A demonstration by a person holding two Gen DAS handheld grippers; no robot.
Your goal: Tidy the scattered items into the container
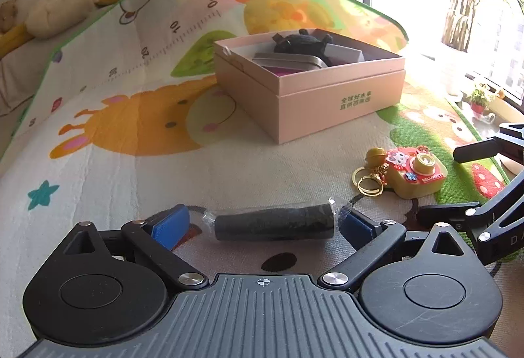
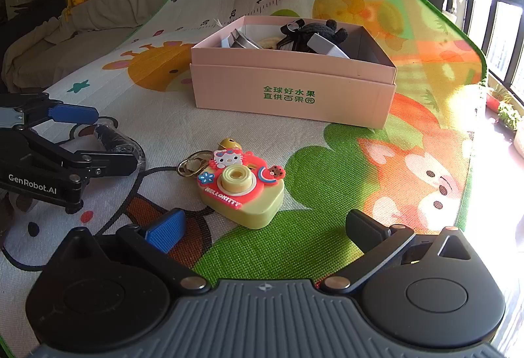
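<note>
- Two items lie loose on the play mat (image 1: 137, 187); the pink box (image 1: 311, 96), already part filled, sits at about 12 o'clock from both grippers.
- Left gripper (image 1: 262, 223) hangs low and level, fingers spread wide, flanking the wrapped black roll (image 1: 275, 222); its long axis runs 9 to 3 o'clock, end to end between the pads.
- Right gripper (image 2: 265, 227) is also wide open, holding nothing; the camera keychain (image 2: 240, 186) lies just ahead at 12 o'clock.
</note>
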